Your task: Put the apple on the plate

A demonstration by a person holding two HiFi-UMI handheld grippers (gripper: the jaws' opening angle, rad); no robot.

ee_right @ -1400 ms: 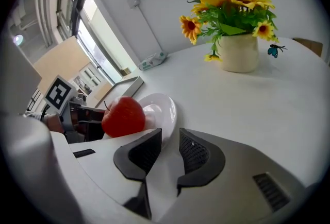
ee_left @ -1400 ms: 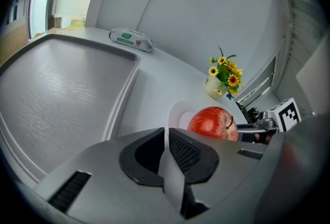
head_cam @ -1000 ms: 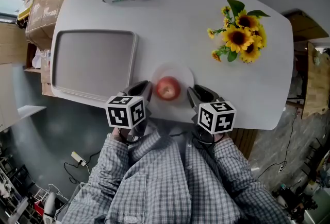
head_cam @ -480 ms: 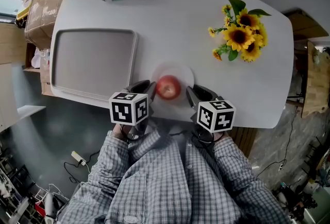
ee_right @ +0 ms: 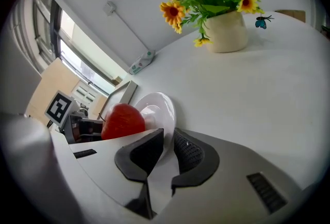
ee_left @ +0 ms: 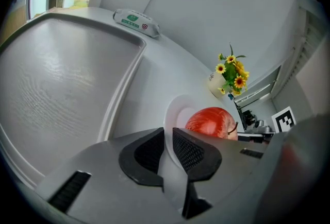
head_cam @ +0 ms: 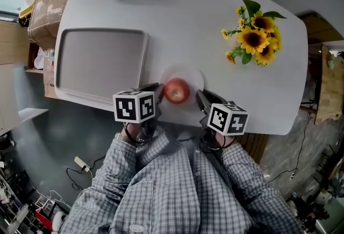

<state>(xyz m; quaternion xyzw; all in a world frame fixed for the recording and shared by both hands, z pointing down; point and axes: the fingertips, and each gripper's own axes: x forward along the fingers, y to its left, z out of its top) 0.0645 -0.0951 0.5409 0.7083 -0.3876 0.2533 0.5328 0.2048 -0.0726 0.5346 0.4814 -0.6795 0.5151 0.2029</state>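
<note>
Apple point(head_cam: 176, 91) rests on the plate point(head_cam: 191, 75) on the white table point(head_cam: 215, 12), left gripper point(ee_left: 168, 139) and right gripper point(ee_right: 168, 138) each clamping its rim.

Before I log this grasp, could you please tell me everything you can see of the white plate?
The plate is small, round, white and glossy, with a shallow well and a broad rim. It sits near the front edge of the table, right of the grey tray, with the red apple on it. The left claw is closed on its left rim, the right claw on its right rim. Whether it is lifted cannot be told.
</note>
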